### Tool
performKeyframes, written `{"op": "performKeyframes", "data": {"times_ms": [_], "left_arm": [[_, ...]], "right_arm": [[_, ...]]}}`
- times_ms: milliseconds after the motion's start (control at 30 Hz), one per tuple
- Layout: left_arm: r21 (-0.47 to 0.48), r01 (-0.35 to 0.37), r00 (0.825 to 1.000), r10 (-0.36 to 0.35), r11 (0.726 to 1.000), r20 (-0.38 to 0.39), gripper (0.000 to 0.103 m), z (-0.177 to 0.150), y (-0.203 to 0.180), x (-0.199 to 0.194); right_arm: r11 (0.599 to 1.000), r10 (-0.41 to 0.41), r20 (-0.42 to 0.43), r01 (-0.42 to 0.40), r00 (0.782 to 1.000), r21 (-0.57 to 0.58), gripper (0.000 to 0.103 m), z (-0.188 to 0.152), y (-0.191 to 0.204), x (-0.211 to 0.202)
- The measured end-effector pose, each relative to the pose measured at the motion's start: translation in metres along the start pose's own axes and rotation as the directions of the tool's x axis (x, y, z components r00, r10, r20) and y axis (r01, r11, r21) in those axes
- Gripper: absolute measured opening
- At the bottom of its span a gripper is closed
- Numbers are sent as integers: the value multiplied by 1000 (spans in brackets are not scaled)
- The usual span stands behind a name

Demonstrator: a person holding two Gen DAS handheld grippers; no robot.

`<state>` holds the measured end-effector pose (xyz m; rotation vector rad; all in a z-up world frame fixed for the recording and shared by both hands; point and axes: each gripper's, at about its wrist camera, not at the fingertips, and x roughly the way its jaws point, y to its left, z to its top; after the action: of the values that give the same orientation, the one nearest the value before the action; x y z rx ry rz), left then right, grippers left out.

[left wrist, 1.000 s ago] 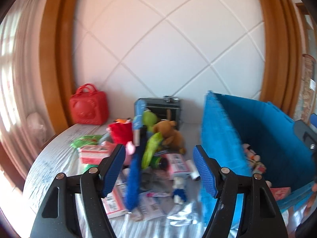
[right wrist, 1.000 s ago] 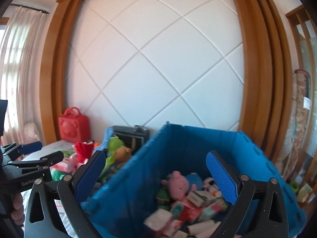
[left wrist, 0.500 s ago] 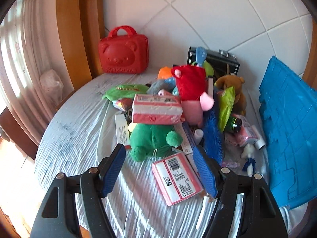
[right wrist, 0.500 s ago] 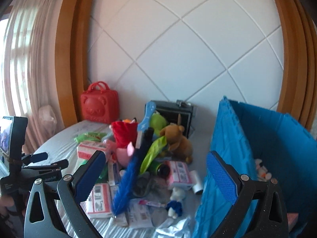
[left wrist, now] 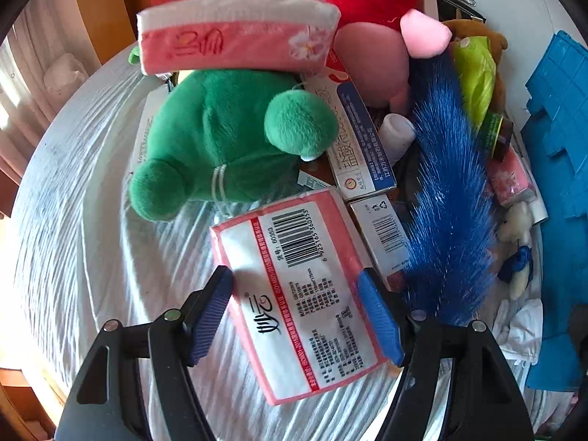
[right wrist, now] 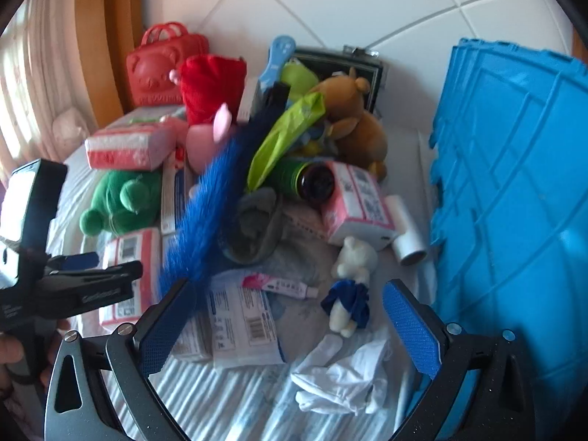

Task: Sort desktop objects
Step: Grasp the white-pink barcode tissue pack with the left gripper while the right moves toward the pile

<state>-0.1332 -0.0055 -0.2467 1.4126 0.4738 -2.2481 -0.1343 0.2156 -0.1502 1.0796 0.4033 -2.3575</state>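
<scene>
The left gripper (left wrist: 297, 312), jaws just widened, straddles a pink tissue pack (left wrist: 294, 294) without visibly pressing it. The pack lies flat on the tablecloth (left wrist: 92, 257), barcode up, long axis running away. A second pink pack (left wrist: 235, 33) tops the green plush (left wrist: 220, 139). The right gripper (right wrist: 290, 327) hangs open, empty, beside the blue crate (right wrist: 514, 202).

Blue crate (right wrist: 514, 183) — cut off right
</scene>
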Motion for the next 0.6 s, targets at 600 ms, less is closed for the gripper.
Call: {"op": "performKeyframes", "data": {"times_ms": [600], "left_arm": [[112,-79,997,76,991,31,99,-25,51,1]], "right_arm": [[991,134,-179,-127,975,46,97,-29,6,51]]}}
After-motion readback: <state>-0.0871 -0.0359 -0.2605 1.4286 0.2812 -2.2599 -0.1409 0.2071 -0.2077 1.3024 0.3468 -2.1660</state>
